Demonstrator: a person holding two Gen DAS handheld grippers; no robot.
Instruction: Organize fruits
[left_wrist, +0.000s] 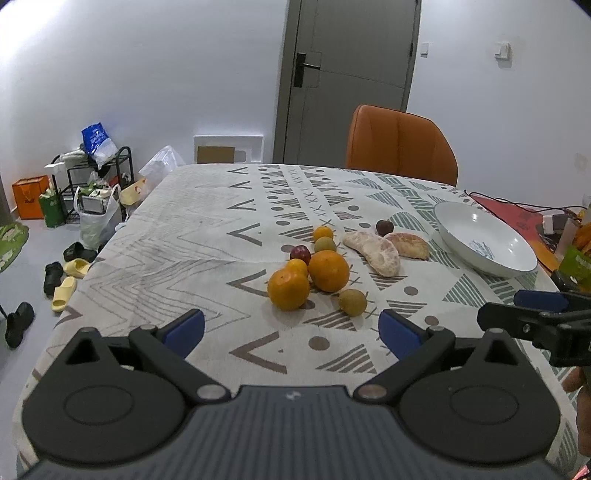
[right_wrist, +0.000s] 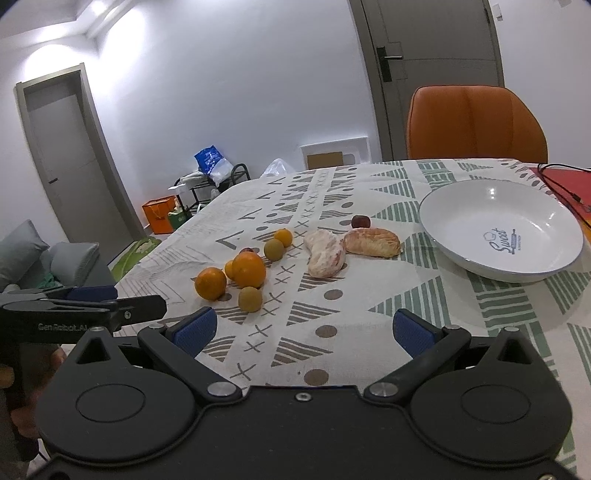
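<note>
Lying loose on patterned tablecloth (right_wrist: 369, 295) near middle: oranges (right_wrist: 248, 269), small fruits (right_wrist: 250, 299), peeled segments (right_wrist: 325, 253); sitting empty at far right: white bowl (right_wrist: 461, 254); hovering wide open, holding nothing: left gripper (left_wrist: 291, 326), right gripper (right_wrist: 301, 328); seemingly nothing sorted yet.

White walls — grey door (left_wrist: 354, 74), orange chair (left_wrist: 400, 144)
</note>
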